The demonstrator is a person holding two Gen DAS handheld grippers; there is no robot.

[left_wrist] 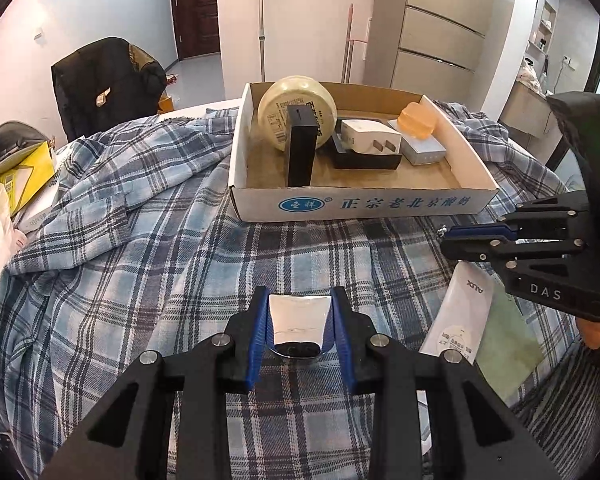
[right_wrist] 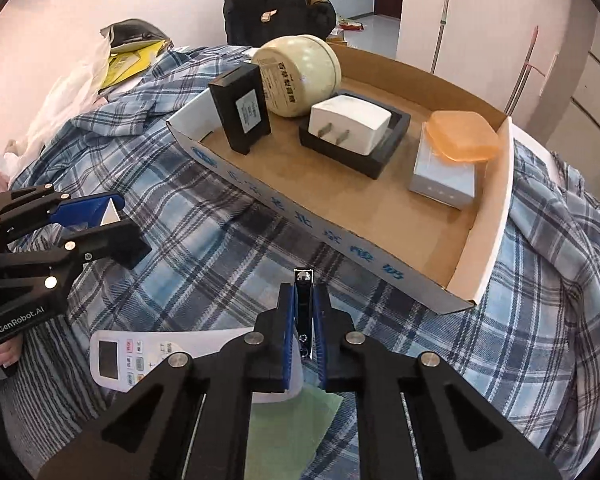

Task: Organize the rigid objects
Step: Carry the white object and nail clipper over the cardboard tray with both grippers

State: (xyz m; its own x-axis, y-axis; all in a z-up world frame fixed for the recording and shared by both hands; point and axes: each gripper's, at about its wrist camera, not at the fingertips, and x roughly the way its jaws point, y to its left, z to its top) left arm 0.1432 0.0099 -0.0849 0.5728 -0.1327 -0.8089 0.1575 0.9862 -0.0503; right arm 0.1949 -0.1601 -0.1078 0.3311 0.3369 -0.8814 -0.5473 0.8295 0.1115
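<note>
Right wrist view: slim shiny metal nail clipper (right_wrist: pixel 303 312) stands upright, edge-on.

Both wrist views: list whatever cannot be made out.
- Shiny metal piece in the left gripper, left wrist view: its near end is hidden by the blue pads; what it is stays unclear.
- White remote control, right wrist view: its right half is covered by the right gripper, which pinches a slim metal nail clipper.
- Round cream tin, left wrist view: label too small; the black box covers its front.
</note>
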